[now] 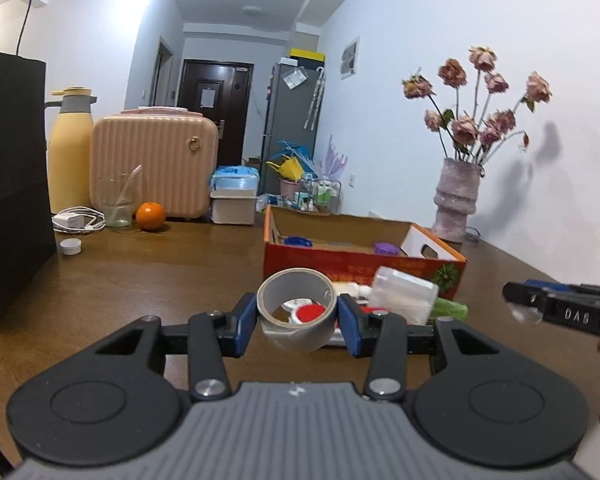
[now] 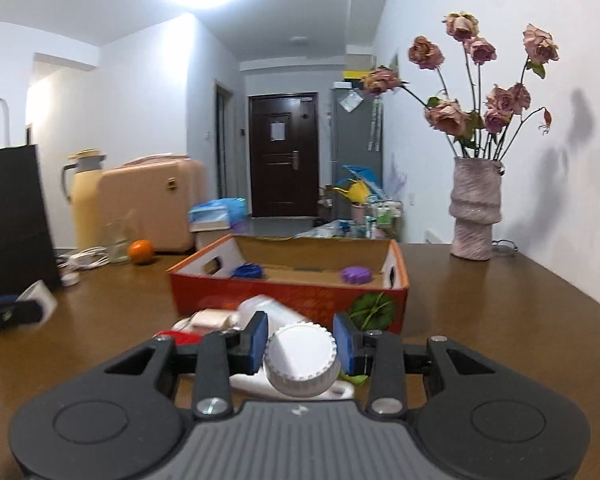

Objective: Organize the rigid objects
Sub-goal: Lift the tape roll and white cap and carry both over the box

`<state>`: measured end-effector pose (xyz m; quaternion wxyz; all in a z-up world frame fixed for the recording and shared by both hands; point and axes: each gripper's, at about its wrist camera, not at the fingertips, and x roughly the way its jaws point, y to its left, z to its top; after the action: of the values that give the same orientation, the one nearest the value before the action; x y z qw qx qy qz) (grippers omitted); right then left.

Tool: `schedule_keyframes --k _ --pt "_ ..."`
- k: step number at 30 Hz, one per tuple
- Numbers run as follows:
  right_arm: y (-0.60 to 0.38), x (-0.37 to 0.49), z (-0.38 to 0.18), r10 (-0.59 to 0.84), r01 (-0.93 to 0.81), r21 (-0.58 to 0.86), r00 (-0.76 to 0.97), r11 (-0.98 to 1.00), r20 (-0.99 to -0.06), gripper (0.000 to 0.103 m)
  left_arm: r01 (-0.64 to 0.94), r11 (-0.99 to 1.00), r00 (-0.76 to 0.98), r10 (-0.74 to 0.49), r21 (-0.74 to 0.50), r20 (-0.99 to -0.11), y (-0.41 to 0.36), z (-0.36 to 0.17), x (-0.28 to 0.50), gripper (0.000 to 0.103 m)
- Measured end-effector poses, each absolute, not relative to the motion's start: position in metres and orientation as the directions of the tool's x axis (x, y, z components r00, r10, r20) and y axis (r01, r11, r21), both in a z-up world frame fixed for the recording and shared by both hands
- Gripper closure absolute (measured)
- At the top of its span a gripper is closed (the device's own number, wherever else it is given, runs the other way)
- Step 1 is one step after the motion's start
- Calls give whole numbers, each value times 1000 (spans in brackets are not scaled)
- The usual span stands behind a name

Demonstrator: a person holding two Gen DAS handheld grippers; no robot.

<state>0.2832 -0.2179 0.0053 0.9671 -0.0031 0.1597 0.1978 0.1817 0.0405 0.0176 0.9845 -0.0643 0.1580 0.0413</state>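
I have the brown table (image 1: 140, 280) in front of me with the orange cardboard box (image 2: 292, 300) sitting open toward the far middle, and that box is where I take the loose things to be going. From what I can see it is far from full: a blue lid (image 2: 247, 270) lies at its far left and a purple lid (image 2: 356, 275) toward its right, with bare cardboard floor between them, so I judge only a small share of the sorting is done. Near the front wall of the box a small pile still waits on the table: a clear plastic container (image 1: 404, 294), a red cap (image 1: 310, 313) seen through the tape, a green item (image 1: 452, 307) at the right, and some white pieces I cannot identify through the blur. My left gripper (image 1: 297, 322) has its blue pads pressed on either side of a grey roll of tape (image 1: 296, 308), held clear of the table just short of the box. My right gripper (image 2: 300, 346) is closed narrowly on a white ribbed jar lid (image 2: 302, 362), likewise near the box's front wall and not yet over it. So two pieces are in hand and on their way, neither dropped in, and I reckon the pile will need several more trips. The orange (image 1: 151, 216), glass (image 1: 118, 200) and charger (image 1: 78, 220) at the far left look like bystanders, though that is my guess.
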Motion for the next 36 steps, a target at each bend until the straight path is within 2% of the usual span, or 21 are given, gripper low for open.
schedule_keyframes --k 12,19,29,33,36 --pt "-224 217 -14 374 -367 80 876 927 -305 68 -32 994 937 -7 -104 -348 17 3 168 59" --pt "-227 234 -13 382 -366 109 876 924 -296 68 4 997 926 -34 -80 -377 10 0 200 59" --pt "-216 348 15 459 -439 132 842 888 -282 68 105 994 931 -107 -25 -350 12 44 331 59" --pt "-204 426 27 513 -489 159 796 858 -322 68 119 993 915 -115 -13 -388 20 56 403 59" --pt "-193 492 32 534 -504 185 757 844 -377 68 124 991 880 -133 -50 -455 31 60 469 59"
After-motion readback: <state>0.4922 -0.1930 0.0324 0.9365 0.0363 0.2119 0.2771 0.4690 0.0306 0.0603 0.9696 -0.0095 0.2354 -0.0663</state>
